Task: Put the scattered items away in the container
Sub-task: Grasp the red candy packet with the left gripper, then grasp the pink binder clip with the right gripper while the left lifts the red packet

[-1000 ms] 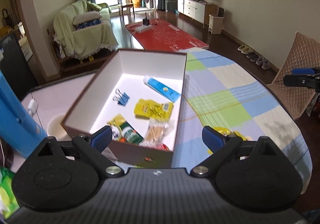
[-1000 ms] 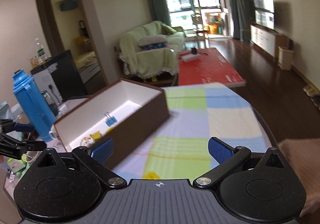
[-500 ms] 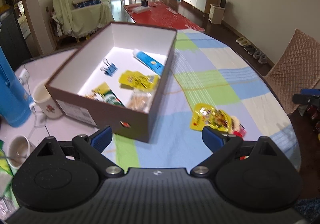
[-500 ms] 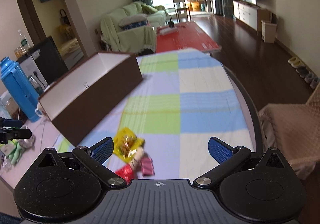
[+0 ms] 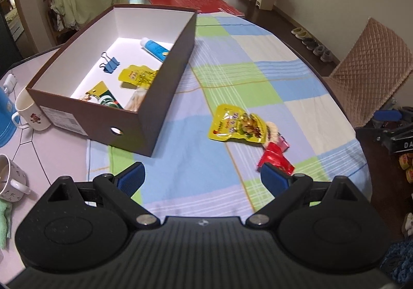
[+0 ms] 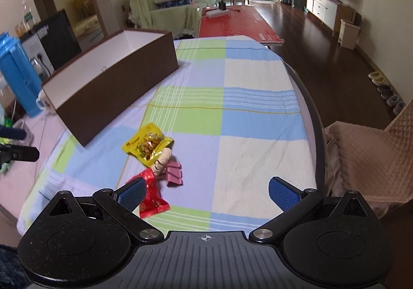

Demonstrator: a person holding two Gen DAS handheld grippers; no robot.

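Brown cardboard walls rose high around the box [image 5: 165, 98], which sat at ten o'clock in the left wrist view, holding a blue binder clip [image 5: 109, 65], a blue tube [image 5: 155, 48], a yellow sachet [image 5: 138, 76] and a few other packets. Outside it, at one o'clock on the checked cloth of the tabletop [image 5: 258, 77], lay a huddle of leftovers: a yellow snack pouch [image 5: 238, 127], a pale roundish item partly under it, a pink packet [image 6: 175, 172] and a red wrapper [image 5: 275, 158]. What the pale item was I could not tell.

The left claw [image 5: 202, 178] hung wide open and empty above the cloth; the right claw [image 6: 206, 189] was likewise spread and empty, with the red wrapper at its left fingertip.

Because the four pieces overlapped, closing on one would probably drag or flick a neighbour, and the red wrapper lay near the tabletop's edge, so it might go to the floor. Glossy film could also slip from the pads during the lift. The box's tall near wall might catch a low carry. With both claws near one heap, they could collide.
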